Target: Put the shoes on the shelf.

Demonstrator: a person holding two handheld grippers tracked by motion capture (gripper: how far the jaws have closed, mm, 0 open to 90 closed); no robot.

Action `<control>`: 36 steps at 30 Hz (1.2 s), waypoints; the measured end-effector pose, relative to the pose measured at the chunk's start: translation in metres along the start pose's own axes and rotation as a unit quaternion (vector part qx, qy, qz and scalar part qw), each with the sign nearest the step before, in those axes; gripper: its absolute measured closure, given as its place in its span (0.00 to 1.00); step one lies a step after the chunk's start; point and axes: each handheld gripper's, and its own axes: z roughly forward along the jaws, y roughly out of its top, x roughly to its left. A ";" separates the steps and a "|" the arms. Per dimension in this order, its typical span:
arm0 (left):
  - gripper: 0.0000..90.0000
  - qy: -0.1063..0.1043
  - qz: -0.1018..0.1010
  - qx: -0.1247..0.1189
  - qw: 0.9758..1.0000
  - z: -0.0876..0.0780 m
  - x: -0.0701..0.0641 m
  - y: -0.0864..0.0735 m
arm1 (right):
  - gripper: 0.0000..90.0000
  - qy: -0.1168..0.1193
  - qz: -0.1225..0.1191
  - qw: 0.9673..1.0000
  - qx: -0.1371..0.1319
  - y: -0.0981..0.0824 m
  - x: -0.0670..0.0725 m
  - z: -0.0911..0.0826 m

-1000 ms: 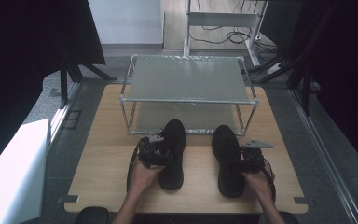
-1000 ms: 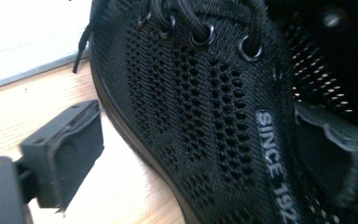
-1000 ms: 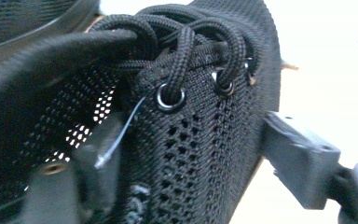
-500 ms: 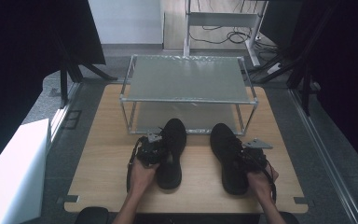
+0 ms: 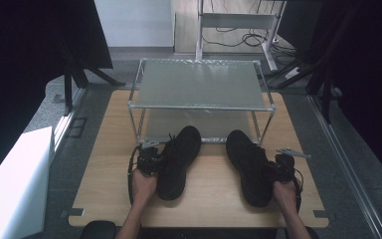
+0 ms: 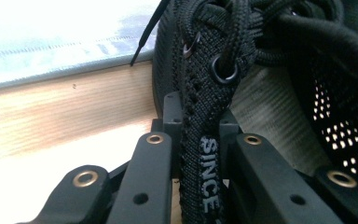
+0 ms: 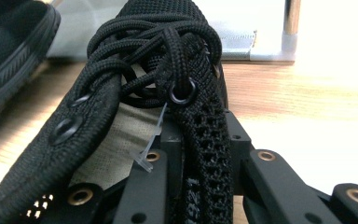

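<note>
- The left gripper [image 5: 155, 162], lower left of centre in the high view, has just been closing; its jaws now pinch the laced collar edge of the left shoe [image 5: 178, 153].
- In the left gripper view that woven edge [image 6: 205, 154], printed SINCE, stands clamped upright between the black jaws.
- The right gripper [image 5: 277, 170], lower right in the high view, has also just been closing and now clenches the collar edge of the right shoe [image 5: 248, 164].
- Both black shoes lie on the wooden table [image 5: 214, 196], toes pointing up the frame, just before the wire rack [image 5: 201, 105].
- The rack's lower shelf [image 5: 199, 124] looks free.
- To do this well, I judge both grips should stay firm, with the lifts low and level so the soles clear the rack's front rail [image 5: 202, 141].
</note>
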 end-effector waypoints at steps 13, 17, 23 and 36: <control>0.92 -0.055 -0.025 -0.022 0.998 -0.015 0.005 0.002 | 0.85 0.103 0.091 0.990 -0.013 0.002 -0.002 -0.004; 0.92 -0.068 -0.039 -0.031 0.996 -0.022 0.006 0.000 | 0.85 0.125 0.102 0.987 -0.023 0.004 0.003 -0.007; 0.92 -0.097 -0.060 -0.056 0.992 -0.039 0.005 -0.005 | 0.85 0.164 0.126 0.978 -0.037 0.008 0.012 -0.008; 0.92 -0.126 -0.066 -0.109 0.984 -0.072 -0.009 0.000 | 0.85 0.225 0.135 0.963 -0.068 0.018 0.041 -0.017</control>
